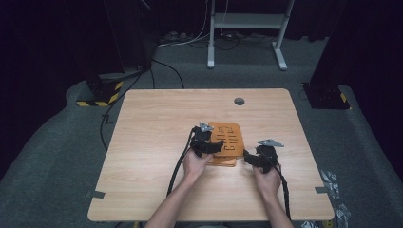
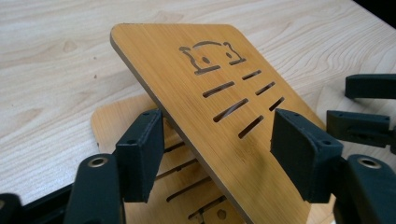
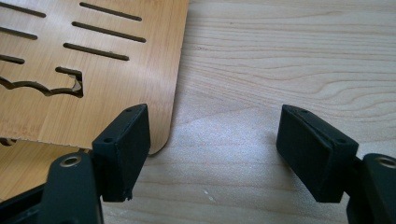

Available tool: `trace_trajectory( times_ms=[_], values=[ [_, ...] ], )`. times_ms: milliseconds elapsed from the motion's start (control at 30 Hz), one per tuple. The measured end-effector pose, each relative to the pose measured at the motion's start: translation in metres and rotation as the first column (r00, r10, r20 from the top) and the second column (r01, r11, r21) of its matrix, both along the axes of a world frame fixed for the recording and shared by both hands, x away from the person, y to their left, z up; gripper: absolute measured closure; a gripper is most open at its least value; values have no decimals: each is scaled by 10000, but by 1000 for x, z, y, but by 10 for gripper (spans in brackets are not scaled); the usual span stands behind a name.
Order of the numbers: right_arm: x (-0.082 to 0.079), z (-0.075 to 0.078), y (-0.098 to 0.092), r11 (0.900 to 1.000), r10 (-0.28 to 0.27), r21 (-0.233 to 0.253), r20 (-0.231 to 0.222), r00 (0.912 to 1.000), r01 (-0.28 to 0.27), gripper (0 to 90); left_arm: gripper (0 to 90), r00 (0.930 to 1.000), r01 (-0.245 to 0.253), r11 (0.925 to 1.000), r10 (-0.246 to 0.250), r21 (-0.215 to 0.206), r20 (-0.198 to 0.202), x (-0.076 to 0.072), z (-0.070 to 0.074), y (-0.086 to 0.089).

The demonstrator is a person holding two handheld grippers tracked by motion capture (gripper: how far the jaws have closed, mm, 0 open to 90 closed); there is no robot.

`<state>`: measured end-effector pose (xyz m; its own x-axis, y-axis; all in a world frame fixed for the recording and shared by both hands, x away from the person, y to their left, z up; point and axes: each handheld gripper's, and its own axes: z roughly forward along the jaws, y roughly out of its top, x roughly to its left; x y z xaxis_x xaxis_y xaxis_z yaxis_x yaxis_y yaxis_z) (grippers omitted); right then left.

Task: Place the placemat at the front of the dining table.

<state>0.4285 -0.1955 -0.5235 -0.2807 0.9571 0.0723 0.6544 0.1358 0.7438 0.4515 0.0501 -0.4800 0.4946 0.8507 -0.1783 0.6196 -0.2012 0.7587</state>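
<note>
Left gripper: jaws spread, straddling the raised edge of the upper bamboo panel, 1 pad on each side, gaps visible, so not pinching as far as this angle shows. The panel tilts up off the base panel lying flat under it; both carry matching slots, and the upper has a cat-face cutout, so this looks like a folding stand being opened or closed. What props the tilt is unclear; it may rest on a jaw. Right gripper: jaws spread, empty, 1 pad just beside the panel's rounded corner, the other over bare table, likely waiting to steady or take the panel. High view: the stand sits right of the table's centre, left gripper over its near-left part, right gripper just beside it on the right. The person's hands enter from the near edge.
</note>
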Motion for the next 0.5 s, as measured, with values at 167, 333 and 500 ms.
trace_trajectory(
  times_ms=[167, 333, 500],
  values=[
    [0, 0, 0, 10000, 9, 12, -12, 10000, -9, 257, 364, 10000, 19, 9999, -19, -114, 42, -2, 2, 0],
    [0, 0, 0, 10000, 21, 44, -16, 10000, -21, 259, 399, 9997, 193, 9988, -188, -449, 131, -4, 7, 0],
    [0, 0, 0, 9999, 12, 119, -31, 10000, -12, 261, 424, 9994, 253, 9988, -244, -415, 231, -5, 12, -4]
  ],
)
